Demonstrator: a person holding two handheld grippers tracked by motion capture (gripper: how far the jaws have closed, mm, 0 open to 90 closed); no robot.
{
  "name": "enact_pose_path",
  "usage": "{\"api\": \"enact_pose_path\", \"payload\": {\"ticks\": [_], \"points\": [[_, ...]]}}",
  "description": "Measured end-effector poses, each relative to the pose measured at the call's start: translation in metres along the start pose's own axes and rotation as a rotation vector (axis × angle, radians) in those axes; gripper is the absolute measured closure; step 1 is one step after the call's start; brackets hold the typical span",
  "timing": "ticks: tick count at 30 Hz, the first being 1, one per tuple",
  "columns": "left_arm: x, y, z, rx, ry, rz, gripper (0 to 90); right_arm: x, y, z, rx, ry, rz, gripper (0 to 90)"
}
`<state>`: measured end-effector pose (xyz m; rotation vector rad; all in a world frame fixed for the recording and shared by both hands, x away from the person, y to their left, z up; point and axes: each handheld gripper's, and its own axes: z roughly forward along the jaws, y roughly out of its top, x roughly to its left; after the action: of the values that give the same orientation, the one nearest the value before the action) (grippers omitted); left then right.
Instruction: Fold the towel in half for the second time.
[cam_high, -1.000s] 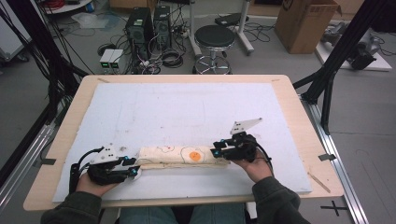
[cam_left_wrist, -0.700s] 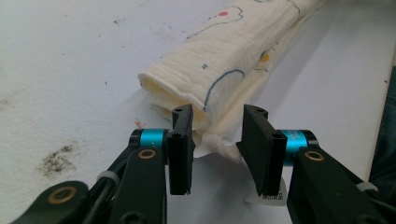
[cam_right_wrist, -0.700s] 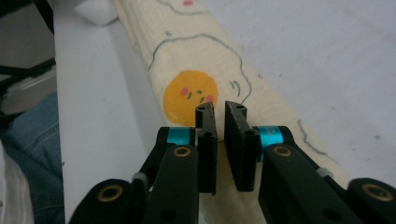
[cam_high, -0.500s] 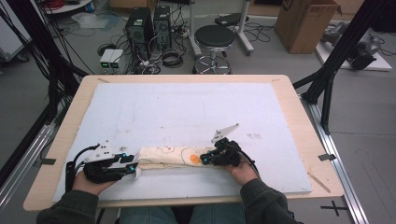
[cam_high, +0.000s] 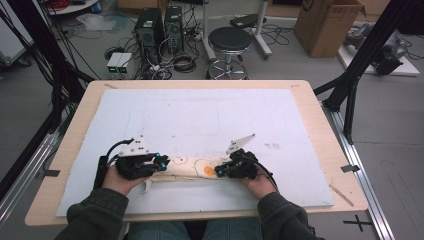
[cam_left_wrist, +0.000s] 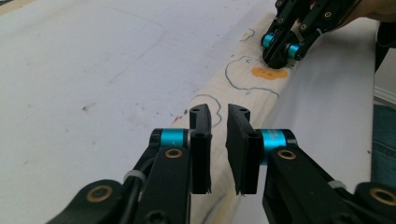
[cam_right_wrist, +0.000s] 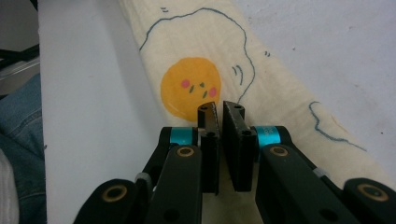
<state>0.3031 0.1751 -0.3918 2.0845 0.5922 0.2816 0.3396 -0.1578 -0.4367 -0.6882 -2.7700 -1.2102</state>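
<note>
**Surface** (cam_high: 310, 125): white mat on a wooden top, lying unchanged.

**Cloth** (cam_high: 192, 167): a cream strip, folded long, is lying flat near the front edge of the surface, between the two hands. It is sitting where it sat a second ago and is not yet being lifted.

**Left claw** (cam_high: 162, 161): it is now sitting further in over the cloth's left end than a second ago. Its jaws have just been closing and are standing with a narrow gap. The cloth is showing beneath and beyond them, with no fold seen pinched, so this claw is not yet grasping.

**Right claw** (cam_high: 221, 170): it has come inward and down onto the cloth. Its jaws have just been closing and are now clenched, tips pressing into the fabric, apparently grasping a pinch of cloth.

**Yolk** (cam_right_wrist: 191, 88): an orange print with a small face, lying just beside the right claw's tips.

**Reading**: both ends are being taken up. The right grip is looking made and the left is needing to finish closing before any lift or fold.
</note>
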Motion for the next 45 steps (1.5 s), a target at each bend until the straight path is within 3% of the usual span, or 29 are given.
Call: {"api": "enact_pose_path", "payload": {"ticks": [6,11,16,19,27,35,45], "points": [[0.001,0.005,0.027,0.059,-0.042,0.012,89.6,0.000,0.000,0.001,0.001,-0.003,-0.009,86.1],[0.000,0.000,0.042,0.152,-0.074,0.020,89.6,0.000,0.000,0.001,0.000,-0.007,-0.012,86.2],[0.001,-0.013,0.046,0.216,-0.062,0.020,89.6,0.000,-0.001,0.001,0.002,-0.006,-0.011,86.3],[0.005,-0.021,0.042,0.196,-0.065,-0.020,89.6,0.000,-0.001,0.000,0.002,-0.007,-0.017,86.3],[0.008,-0.032,0.021,0.199,-0.025,-0.004,89.5,-0.003,-0.007,-0.007,0.001,-0.017,-0.019,86.0],[0.014,-0.052,-0.002,0.160,-0.003,-0.054,89.5,-0.007,-0.017,-0.019,0.000,-0.032,-0.005,85.0],[0.012,-0.057,-0.004,0.134,0.010,-0.047,89.4,-0.013,-0.028,-0.031,-0.010,-0.039,0.019,84.7]]}}
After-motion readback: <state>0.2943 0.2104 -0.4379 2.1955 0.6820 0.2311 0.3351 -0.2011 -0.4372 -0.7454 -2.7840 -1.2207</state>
